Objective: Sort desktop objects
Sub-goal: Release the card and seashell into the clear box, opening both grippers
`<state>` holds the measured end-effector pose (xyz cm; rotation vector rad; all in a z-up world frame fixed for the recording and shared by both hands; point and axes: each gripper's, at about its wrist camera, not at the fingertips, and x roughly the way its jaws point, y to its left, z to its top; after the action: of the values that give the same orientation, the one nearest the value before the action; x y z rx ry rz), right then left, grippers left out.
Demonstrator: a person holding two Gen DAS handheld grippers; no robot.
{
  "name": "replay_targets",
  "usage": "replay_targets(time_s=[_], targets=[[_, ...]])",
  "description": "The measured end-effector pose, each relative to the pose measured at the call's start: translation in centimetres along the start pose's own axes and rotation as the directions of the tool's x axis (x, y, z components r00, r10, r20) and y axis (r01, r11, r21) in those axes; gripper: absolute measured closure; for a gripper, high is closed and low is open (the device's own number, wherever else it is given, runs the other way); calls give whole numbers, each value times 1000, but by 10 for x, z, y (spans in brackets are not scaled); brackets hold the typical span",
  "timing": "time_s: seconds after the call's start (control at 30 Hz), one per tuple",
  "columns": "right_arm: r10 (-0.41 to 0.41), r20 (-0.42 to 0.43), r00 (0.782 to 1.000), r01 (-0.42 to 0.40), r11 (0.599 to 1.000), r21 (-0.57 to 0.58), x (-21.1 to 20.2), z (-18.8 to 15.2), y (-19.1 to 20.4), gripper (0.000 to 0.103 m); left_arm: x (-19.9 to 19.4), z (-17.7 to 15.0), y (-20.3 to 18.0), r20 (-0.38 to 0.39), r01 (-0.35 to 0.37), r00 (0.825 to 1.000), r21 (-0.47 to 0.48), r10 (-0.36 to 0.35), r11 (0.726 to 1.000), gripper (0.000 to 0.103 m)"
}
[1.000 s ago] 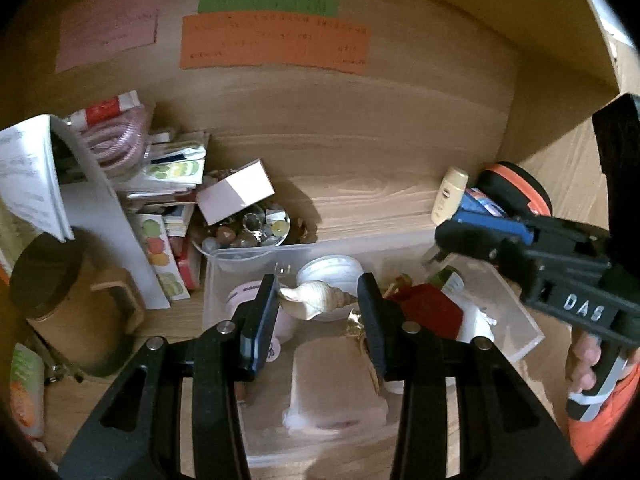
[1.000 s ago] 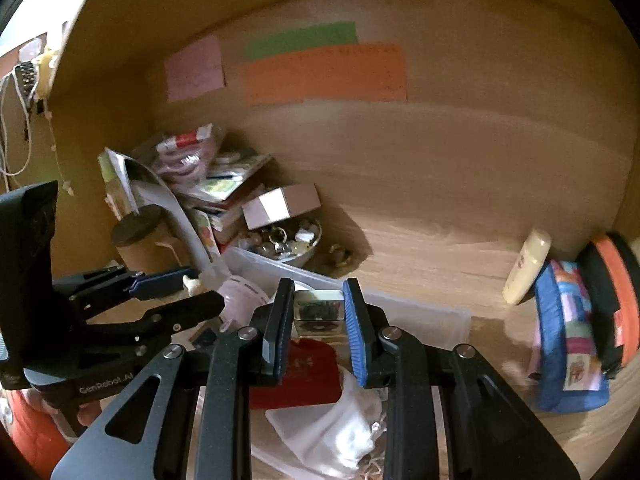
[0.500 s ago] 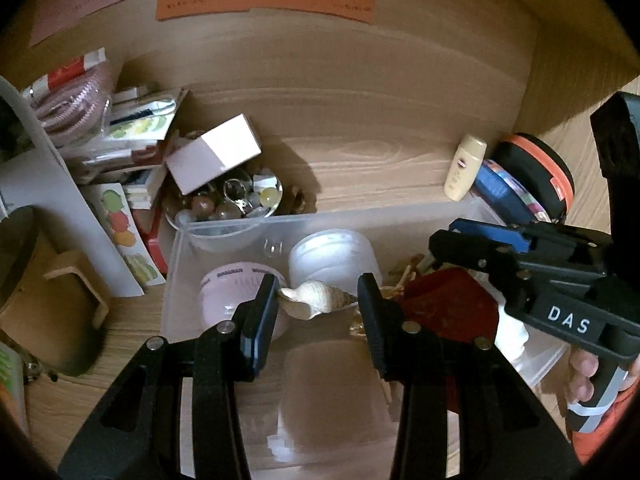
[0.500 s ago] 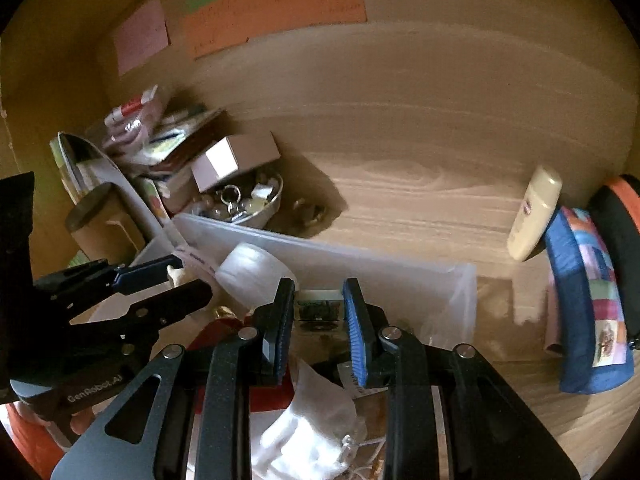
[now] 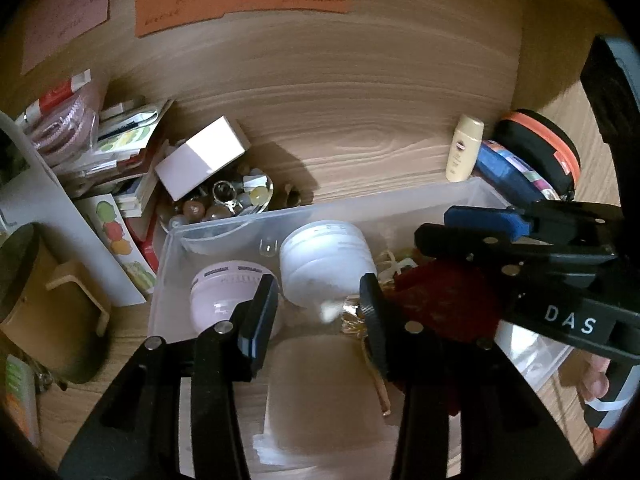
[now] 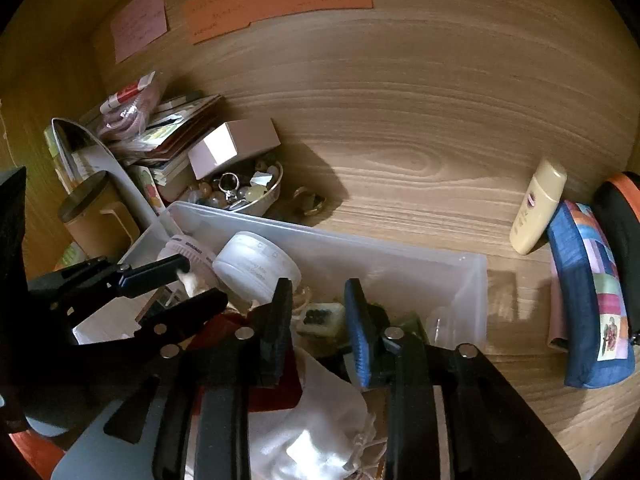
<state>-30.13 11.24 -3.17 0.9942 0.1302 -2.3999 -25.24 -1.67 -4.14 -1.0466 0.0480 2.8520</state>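
A clear plastic bin [image 5: 224,228] sits on the wooden desk and holds a white jar [image 5: 324,264], a pink jar [image 5: 224,292], a red pouch [image 5: 444,300] and a white cloth bag [image 6: 316,432]. My left gripper [image 5: 318,312] is open over the bin; the white seashell [image 5: 330,311] lies blurred below, free of its fingers. My right gripper [image 6: 316,320] is open over the bin; the small mahjong-like tile [image 6: 322,316] lies loose between its fingers. The left gripper also shows in the right wrist view [image 6: 188,284].
A bowl of beads and rings [image 6: 240,192] with a pale box [image 6: 234,146] on it stands behind the bin. Stacked packets and a brown mug [image 6: 92,216] are at left. A cream tube [image 6: 538,206], a blue patchwork pouch [image 6: 592,300] and a black-orange case [image 5: 536,152] are at right.
Both grippers lowered toward the bin and opened. The left let go of the seashell and the right let go of the tile; both now lie in the bin.
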Motion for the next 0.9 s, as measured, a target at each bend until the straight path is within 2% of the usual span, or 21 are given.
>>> replay_targets(time_s=[0.1, 0.2, 0.3, 0.33, 0.4, 0.53, 0.6, 0.67, 0.8, 0.9], targets=[[2, 19, 1000, -2, 1000, 6, -4, 0, 0, 62, -3, 0, 0, 12, -11, 1000, 2, 11, 1000, 54], [3, 43, 999, -4, 1000, 6, -10, 2, 0, 58, -5, 0, 2, 19, -13, 1000, -8, 13, 1000, 48], [2, 65, 998, -2, 1000, 11, -15, 3, 0, 51, -8, 1, 4, 35, -24, 999, -18, 25, 1000, 33], [-1, 70, 998, 0, 1000, 12, -16, 3, 0, 46, -11, 1, 4, 47, -32, 998, -20, 32, 999, 27], [-16, 85, 996, 15, 1000, 13, -19, 4, -1, 36, -15, 2, 4, 63, -37, 997, -16, 38, 999, 26], [-24, 97, 995, 22, 1000, 17, -22, 5, -4, 33, -18, 2, 6, 76, -66, 995, -15, 67, 998, 16], [-27, 101, 995, 25, 1000, 19, -23, 5, -5, 27, -19, 3, 8, 78, -106, 991, -17, 107, 994, 10], [-46, 100, 994, 44, 999, 29, -23, 5, -5, 15, -21, 3, 12, 80, -123, 989, -23, 124, 992, 6], [-40, 75, 996, 39, 999, 17, -21, 5, -3, 15, -22, 5, 24, 59, -122, 990, -56, 126, 991, 4], [-72, 67, 995, 72, 997, 13, -23, 5, -3, 15, -27, 8, 31, 49, -127, 990, -86, 132, 988, 4]])
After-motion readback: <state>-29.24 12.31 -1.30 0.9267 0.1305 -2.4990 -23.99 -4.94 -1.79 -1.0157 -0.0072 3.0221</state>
